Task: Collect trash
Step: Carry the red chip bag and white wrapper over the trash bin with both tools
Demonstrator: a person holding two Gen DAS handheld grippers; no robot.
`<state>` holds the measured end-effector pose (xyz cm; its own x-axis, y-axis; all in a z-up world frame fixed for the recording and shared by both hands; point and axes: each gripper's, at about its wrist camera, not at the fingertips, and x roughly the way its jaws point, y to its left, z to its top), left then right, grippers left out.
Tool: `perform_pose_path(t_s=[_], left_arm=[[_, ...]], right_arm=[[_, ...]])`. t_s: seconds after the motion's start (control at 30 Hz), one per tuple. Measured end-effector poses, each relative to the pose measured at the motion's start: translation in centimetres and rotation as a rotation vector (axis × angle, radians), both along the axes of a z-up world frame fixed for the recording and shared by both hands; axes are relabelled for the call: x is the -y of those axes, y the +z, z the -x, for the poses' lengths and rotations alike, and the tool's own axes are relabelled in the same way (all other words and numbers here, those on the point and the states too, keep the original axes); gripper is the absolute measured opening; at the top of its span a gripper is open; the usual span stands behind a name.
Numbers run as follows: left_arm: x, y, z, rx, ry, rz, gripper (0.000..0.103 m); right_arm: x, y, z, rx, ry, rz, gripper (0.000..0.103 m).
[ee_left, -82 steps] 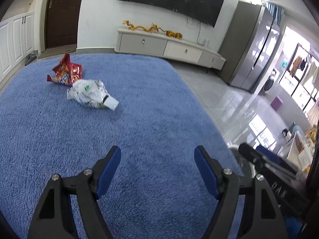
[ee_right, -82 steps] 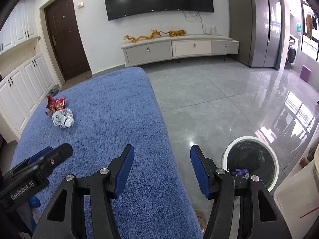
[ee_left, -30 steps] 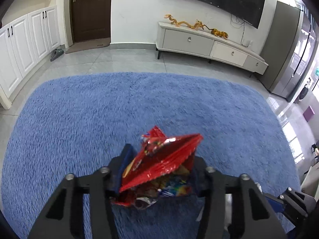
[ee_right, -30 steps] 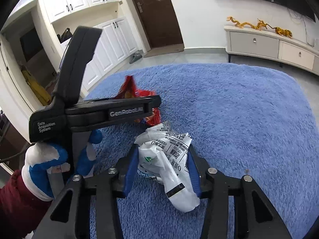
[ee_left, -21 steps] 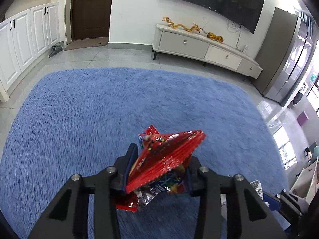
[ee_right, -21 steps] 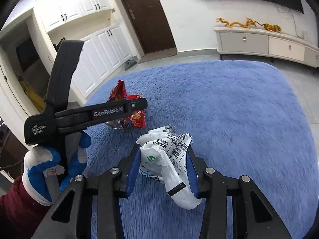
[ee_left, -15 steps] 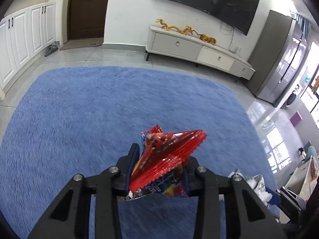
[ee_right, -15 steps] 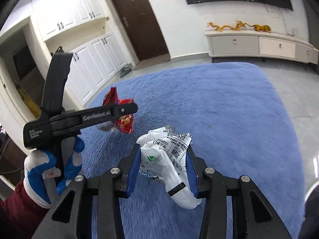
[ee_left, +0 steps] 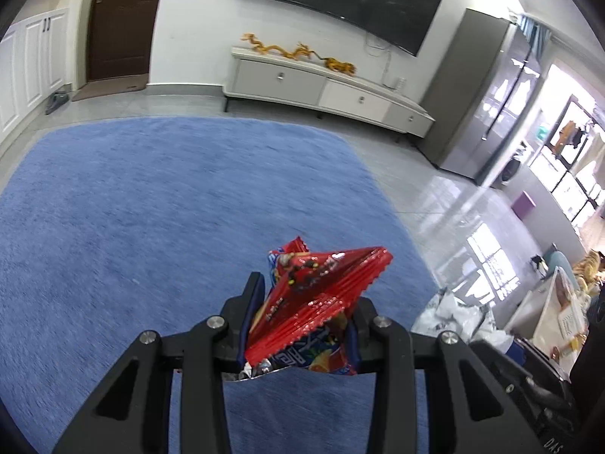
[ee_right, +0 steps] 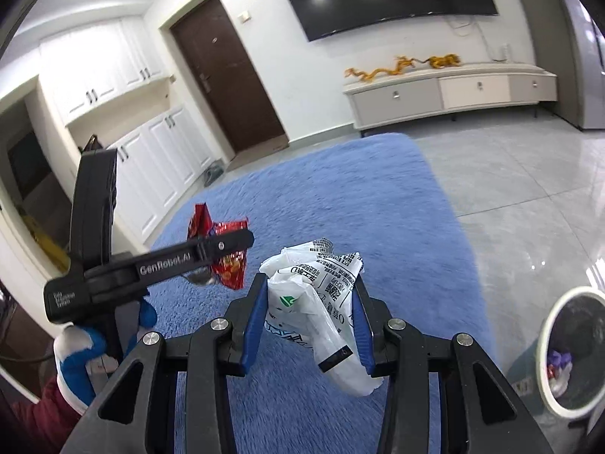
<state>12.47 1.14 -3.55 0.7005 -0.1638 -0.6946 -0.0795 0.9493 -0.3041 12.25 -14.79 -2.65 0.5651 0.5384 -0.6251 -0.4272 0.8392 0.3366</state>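
Left wrist view: the left gripper (ee_left: 302, 321) is clamped on a red snack bag (ee_left: 321, 295), its crimped edge fanned out above the jaws; over the last second these jaws closed a little further on it. The print on the bag's lower part is too crumpled to read. Below lies a blue rug (ee_left: 151, 208), and a white bag (ee_left: 457, 314) shows at the lower right.

In the right wrist view, the right gripper (ee_right: 310, 317) pinches that white bag (ee_right: 321, 302) between its blue pads (ee_right: 255, 317). The bag carries a green logo and black printed characters, too small to read. The left gripper (ee_right: 230, 249) reaches in from the left, marked "GenRobot.AI" on its arm and "Data Acquisition System" near the handle, with the red bag (ee_right: 223, 249) hanging at its tip above the rug (ee_right: 340, 196). A gloved hand (ee_right: 83, 336), white and blue, grips its handle. A white bin (ee_right: 574, 352) with a dark liner stands on the tiled floor (ee_right: 510, 196) at the lower right, with some scraps inside.
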Motion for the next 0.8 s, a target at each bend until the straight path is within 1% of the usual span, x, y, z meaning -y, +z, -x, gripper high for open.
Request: perform_pose_path(t_s=[0.27, 0.57, 0.8], left_arm=[[3.5, 0.9, 1.2, 0.010, -0.066, 0.039, 0.035], [5.8, 2.2, 2.2, 0.032, -0.104, 0.043, 0.035], [8.0, 3.1, 2.5, 0.044, -0.135, 0.031, 0.035]], right_arm=[[4.3, 1.5, 2.6, 0.032, -0.105, -0.013, 0.041], [8.9, 3.1, 4.6, 0.065, -0.219, -0.042, 0.041], [12.3, 4.4, 6.0, 0.105, -0.291, -0.062, 0.041]])
